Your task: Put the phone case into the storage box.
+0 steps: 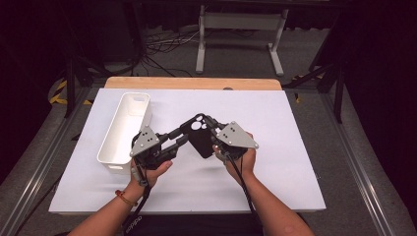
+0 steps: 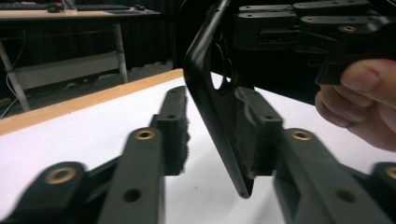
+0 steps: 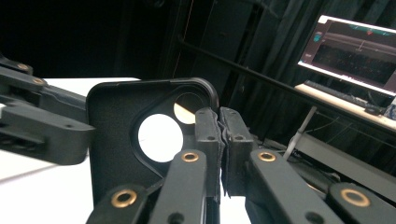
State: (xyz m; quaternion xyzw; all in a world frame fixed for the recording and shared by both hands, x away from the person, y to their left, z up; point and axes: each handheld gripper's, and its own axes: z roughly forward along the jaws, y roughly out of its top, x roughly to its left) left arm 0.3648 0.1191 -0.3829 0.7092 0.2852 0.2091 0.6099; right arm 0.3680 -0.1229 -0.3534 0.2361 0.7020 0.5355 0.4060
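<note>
Holding a black phone case (image 1: pixel 199 137) above the white worktop (image 1: pixel 275 147), the right hand-held gripper (image 1: pixel 215 129) pinches its edge. The left hand-held gripper (image 2: pixel 212 140) gapes around it; an uneven closing could twist the case loose.

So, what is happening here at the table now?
A person holds a gripper in each hand above a white table. The right gripper is shut on the edge of a black phone case and holds it off the table. The left gripper is open, with the case's lower edge between its jaws. A white bin stands at the left, apparently empty.
</note>
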